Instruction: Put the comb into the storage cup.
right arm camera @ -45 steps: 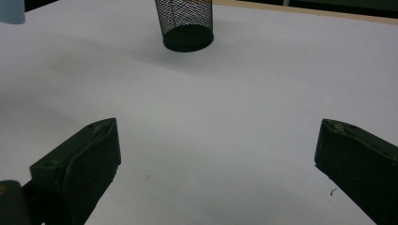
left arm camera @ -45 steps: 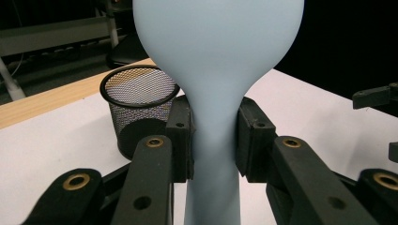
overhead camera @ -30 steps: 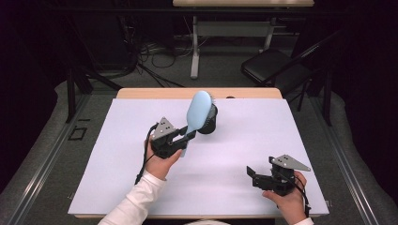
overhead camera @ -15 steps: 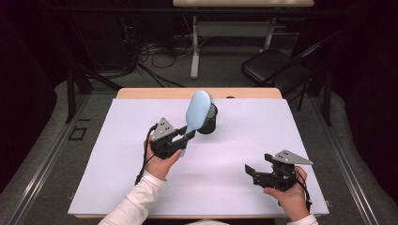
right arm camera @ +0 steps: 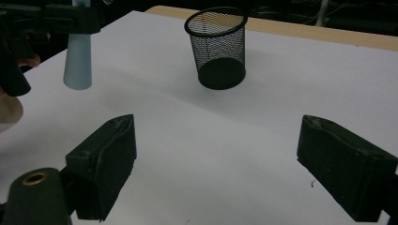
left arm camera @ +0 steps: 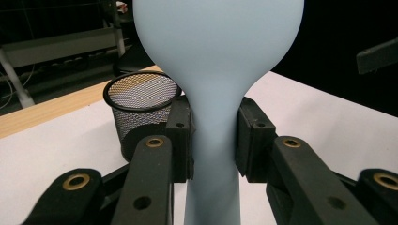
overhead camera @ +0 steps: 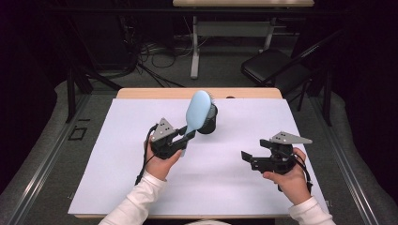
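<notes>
At tabletop centre, the left gripper (overhead camera: 184, 138) has its fingers (left arm camera: 180, 138) clamped on the handle of the blue hairbrush (overhead camera: 197, 110), long axis tilted up and far-right, head just above the mesh cup (overhead camera: 207, 123). The cup sits just beyond the fingers. The right gripper (overhead camera: 248, 158), fingers apart and empty though just closing slightly, hangs well apart at near right.

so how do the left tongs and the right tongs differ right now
The left tongs are shut on the pale blue brush, pads pressed to its neck; the right tongs stand open with nothing between them, though they have just been closing a little. The left tongs hold the brush tilted up beside the mesh cup; the right tongs sit apart, above bare white table. Both are black and hand-held.
</notes>
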A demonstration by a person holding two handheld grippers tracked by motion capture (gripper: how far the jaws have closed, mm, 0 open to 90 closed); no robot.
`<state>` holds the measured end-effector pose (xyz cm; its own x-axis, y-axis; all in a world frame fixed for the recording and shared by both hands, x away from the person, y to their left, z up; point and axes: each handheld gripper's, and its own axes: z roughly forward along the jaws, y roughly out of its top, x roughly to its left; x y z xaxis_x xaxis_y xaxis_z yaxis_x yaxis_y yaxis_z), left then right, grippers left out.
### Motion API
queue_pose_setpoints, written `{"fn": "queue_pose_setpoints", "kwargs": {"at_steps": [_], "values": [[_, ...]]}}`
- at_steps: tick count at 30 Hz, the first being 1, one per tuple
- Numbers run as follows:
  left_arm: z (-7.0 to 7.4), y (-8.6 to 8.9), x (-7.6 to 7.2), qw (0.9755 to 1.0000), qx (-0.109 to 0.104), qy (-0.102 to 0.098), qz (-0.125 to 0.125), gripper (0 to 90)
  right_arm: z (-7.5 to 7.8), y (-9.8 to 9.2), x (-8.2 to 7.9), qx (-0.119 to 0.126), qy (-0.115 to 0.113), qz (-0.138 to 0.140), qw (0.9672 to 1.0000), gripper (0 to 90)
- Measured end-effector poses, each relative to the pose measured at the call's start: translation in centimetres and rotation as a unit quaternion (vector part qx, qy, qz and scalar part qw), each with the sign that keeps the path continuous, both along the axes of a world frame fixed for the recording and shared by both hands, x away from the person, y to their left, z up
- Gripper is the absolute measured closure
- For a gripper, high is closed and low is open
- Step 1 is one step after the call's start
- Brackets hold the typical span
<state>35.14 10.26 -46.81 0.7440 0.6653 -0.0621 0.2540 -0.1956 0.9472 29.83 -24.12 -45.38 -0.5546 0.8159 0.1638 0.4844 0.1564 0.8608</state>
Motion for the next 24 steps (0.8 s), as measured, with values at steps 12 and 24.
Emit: {"fn": "queue_pose_setpoints", "kwargs": {"at_steps": [12, 24], "values": [[0.2, 0.2, -0.2, 1.0, -0.007, -0.005, 0.002, 70.1, 3.3, 2.8, 2.6, 0.003, 0.016, 0.035, 0.9993, 12.0], [0.1, 0.0, -0.3, 1.0, -0.006, -0.006, 0.001, 70.2, 5.6, 4.5, 4.4, 0.019, 0.027, 0.046, 0.9984, 12.0]]}}
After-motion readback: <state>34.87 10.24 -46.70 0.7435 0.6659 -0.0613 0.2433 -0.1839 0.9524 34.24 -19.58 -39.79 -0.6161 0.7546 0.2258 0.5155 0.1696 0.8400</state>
